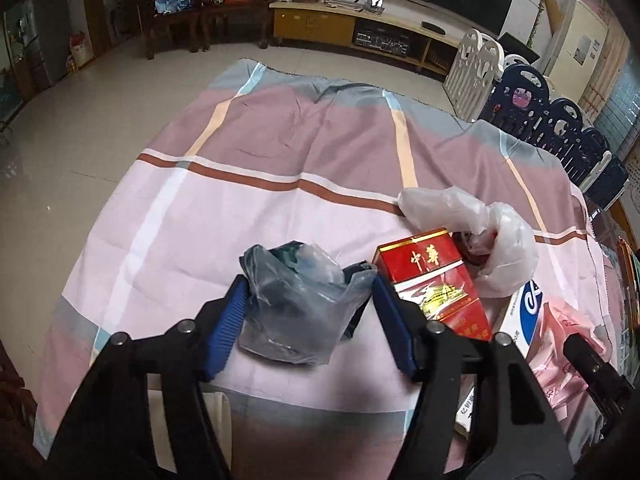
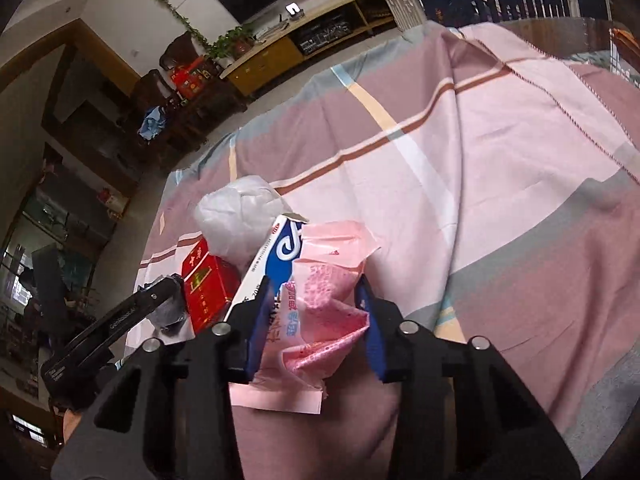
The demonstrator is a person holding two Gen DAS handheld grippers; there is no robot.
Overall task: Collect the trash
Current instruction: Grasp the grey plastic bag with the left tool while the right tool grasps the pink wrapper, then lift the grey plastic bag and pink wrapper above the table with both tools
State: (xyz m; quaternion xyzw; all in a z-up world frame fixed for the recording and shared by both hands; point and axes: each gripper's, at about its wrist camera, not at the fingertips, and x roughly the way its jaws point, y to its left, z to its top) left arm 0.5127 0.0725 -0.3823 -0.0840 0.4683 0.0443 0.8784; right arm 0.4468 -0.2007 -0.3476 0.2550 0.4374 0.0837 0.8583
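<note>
A crumpled grey see-through plastic bag lies on the pink checked tablecloth, and my left gripper is shut on it, one blue pad against each side. Right beside it stand a red cigarette pack and a white plastic bag. In the right wrist view my right gripper is shut on a crumpled pink wrapper, which lies against a white-and-blue box. The red pack and the white bag sit to the left of it.
The cloth hangs over the table's edges, with tiled floor beyond on the left. White and dark blue fence panels stand close to the table's right side. A low TV cabinet and dark wooden chairs line the far wall.
</note>
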